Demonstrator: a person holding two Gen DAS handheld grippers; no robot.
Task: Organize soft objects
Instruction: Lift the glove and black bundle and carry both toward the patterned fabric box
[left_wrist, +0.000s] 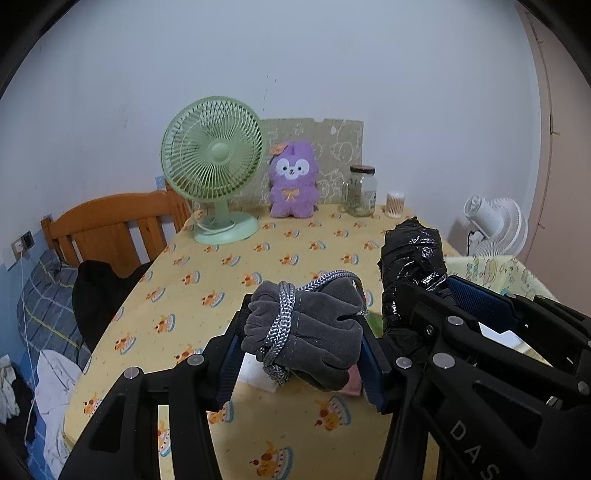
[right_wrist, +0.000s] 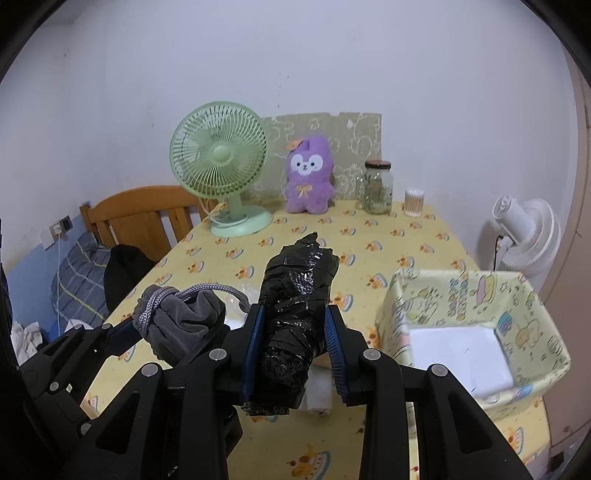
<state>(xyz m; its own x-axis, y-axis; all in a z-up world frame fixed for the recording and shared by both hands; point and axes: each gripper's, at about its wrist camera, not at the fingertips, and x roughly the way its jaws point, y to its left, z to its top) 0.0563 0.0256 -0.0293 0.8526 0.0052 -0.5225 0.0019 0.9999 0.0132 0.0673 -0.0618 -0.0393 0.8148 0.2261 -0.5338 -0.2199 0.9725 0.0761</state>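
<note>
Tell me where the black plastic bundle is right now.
The black plastic bundle is clamped in the right gripper above the yellow tablecloth, beside the grey pouch and left of the fabric basket.

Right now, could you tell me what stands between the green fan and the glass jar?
The purple plush toy stands between green fan and glass jar, shown in both wrist views.

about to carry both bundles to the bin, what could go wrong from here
The grey velvet pouch wrapped in braided cord has a loose cord loop that might snag the right tongs close beside it. The black plastic-wrapped roll looks slick and sticks out past the pads, so it could slip before reaching the fabric-lined storage box.
</note>
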